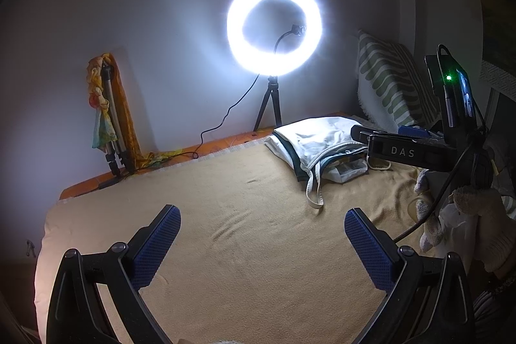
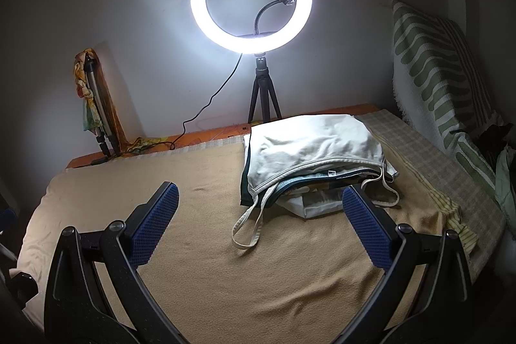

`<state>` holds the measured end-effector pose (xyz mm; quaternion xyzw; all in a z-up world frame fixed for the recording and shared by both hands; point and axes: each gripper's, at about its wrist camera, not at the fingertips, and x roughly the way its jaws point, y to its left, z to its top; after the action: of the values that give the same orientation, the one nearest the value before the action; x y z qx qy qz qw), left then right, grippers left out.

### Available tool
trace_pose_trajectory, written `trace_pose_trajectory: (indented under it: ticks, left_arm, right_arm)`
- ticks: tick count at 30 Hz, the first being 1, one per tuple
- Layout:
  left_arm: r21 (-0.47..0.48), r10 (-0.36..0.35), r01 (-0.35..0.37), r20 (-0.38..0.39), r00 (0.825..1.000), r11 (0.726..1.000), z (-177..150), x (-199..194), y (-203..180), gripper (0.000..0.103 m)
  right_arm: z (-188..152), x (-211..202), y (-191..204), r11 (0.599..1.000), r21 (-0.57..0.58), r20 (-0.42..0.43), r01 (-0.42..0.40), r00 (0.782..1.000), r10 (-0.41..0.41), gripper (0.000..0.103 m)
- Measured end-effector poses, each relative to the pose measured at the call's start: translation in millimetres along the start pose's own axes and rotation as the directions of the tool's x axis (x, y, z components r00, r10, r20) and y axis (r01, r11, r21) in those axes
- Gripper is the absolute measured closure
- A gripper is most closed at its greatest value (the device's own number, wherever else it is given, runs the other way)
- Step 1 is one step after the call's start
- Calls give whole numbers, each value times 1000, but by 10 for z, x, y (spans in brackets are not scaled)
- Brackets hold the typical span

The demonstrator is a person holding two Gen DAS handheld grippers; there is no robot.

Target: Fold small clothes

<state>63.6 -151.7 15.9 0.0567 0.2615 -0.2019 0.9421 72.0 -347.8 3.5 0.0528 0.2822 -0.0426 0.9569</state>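
A stack of folded small clothes (image 2: 309,147) lies at the far right of the tan blanket (image 2: 225,263). A white strappy top lies on top, its straps (image 2: 248,231) trailing toward me. The stack also shows in the left wrist view (image 1: 319,137). My right gripper (image 2: 261,202) is open and empty, hovering just short of the stack's near edge. My left gripper (image 1: 262,224) is open and empty above bare blanket (image 1: 245,247), left of the stack. The right gripper's body (image 1: 406,150) shows in the left wrist view beside the stack.
A lit ring light on a tripod (image 2: 262,92) stands at the far wall with its cable. A folded tripod wrapped in a coloured cloth (image 2: 96,105) leans at the back left. A green-striped cushion (image 2: 438,79) stands at the right. Small pale items (image 1: 432,215) lie at the blanket's right edge.
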Motion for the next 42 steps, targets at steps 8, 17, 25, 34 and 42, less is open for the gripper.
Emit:
trace_pose_trajectory:
  ticks: [8, 17, 25, 34, 42]
  left_arm:
    - [3, 0, 0, 1, 1000, 1000, 5, -1, -1, 0]
    - [7, 6, -6, 8, 1000, 1000, -2, -7, 5, 0]
    - [9, 7, -7, 11, 1000, 1000, -1, -23, 2, 0]
    - [7, 7, -7, 11, 1000, 1000, 3, -36, 8, 0]
    - [10, 16, -16, 15, 1000, 1000, -1, -36, 33, 0]
  right_arm:
    - [-6, 11, 12, 1000, -7, -5, -6, 1000, 6, 0]
    - [-2, 53, 17, 1000, -23, -12, -18, 1000, 17, 0]
    - [-9, 44, 26, 1000, -24, -13, -16, 1000, 16, 0]
    - [-15, 66, 30, 999, -33, -16, -23, 1000, 22, 0]
    - [-15, 89, 40, 998, -47, -23, -34, 999, 33, 0]
